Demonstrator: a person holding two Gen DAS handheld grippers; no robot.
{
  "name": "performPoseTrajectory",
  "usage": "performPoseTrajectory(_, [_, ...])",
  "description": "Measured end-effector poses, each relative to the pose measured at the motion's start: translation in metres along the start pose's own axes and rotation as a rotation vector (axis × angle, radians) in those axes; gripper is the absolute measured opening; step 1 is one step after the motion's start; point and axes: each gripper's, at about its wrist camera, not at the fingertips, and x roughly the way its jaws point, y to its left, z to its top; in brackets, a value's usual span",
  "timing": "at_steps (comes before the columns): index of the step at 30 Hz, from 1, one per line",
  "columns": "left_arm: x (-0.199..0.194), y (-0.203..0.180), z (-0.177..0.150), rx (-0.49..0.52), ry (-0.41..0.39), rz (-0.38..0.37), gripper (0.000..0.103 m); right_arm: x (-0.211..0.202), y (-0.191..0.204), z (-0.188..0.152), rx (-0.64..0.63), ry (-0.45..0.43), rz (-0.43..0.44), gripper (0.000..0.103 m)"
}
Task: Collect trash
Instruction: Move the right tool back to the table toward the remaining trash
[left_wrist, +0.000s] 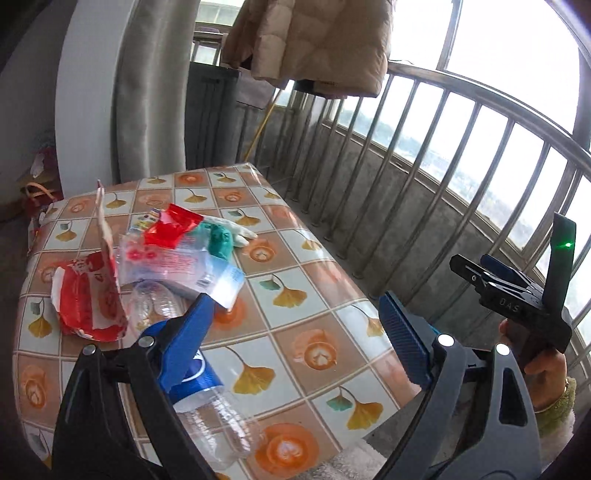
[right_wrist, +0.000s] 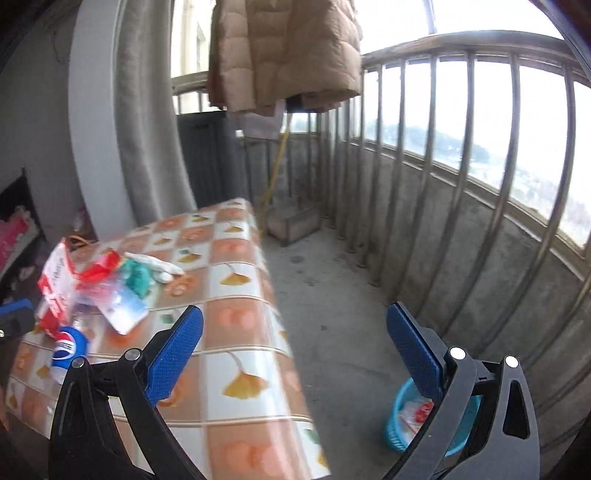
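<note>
A pile of trash lies on the tiled table (left_wrist: 295, 273): a red and white bag (left_wrist: 88, 295), clear plastic wrappers (left_wrist: 173, 258), a red packet (left_wrist: 170, 227), a green and white glove (left_wrist: 225, 236) and an empty Pepsi bottle (left_wrist: 207, 398). My left gripper (left_wrist: 299, 328) is open and empty above the table, its left finger just over the bottle. My right gripper (right_wrist: 295, 347) is open and empty, over the table's right edge. The pile (right_wrist: 96, 291) lies to its left. A blue bin (right_wrist: 402, 417) with some trash inside stands on the floor at lower right.
A metal railing (right_wrist: 461, 184) and low concrete wall run along the right. A tan padded coat (right_wrist: 284, 51) hangs overhead at the back. A yellow-handled broom (right_wrist: 275, 166) and a dustpan (right_wrist: 293, 221) stand in the far corner. The right gripper's body (left_wrist: 517, 302) shows in the left view.
</note>
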Motion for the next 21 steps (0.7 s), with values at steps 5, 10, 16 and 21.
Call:
performPoseTrajectory(5, [-0.005, 0.022, 0.011, 0.01, -0.072, -0.059, 0.086, 0.014, 0.043, 0.011, 0.079, 0.041, 0.172, 0.097])
performPoseTrajectory(10, [0.014, 0.036, 0.033, 0.002, -0.109, -0.045, 0.084, 0.04, 0.062, 0.016, 0.209, 0.14, 0.347, 0.096])
performPoseTrajectory(16, [0.068, 0.058, 0.061, -0.018, -0.072, 0.061, 0.069, 0.08, 0.069, 0.008, 0.345, 0.283, 0.462, 0.083])
performPoseTrajectory(21, [0.116, 0.072, 0.069, 0.064, 0.031, 0.26, 0.068, 0.1, 0.067, 0.001, 0.387, 0.351, 0.493, 0.076])
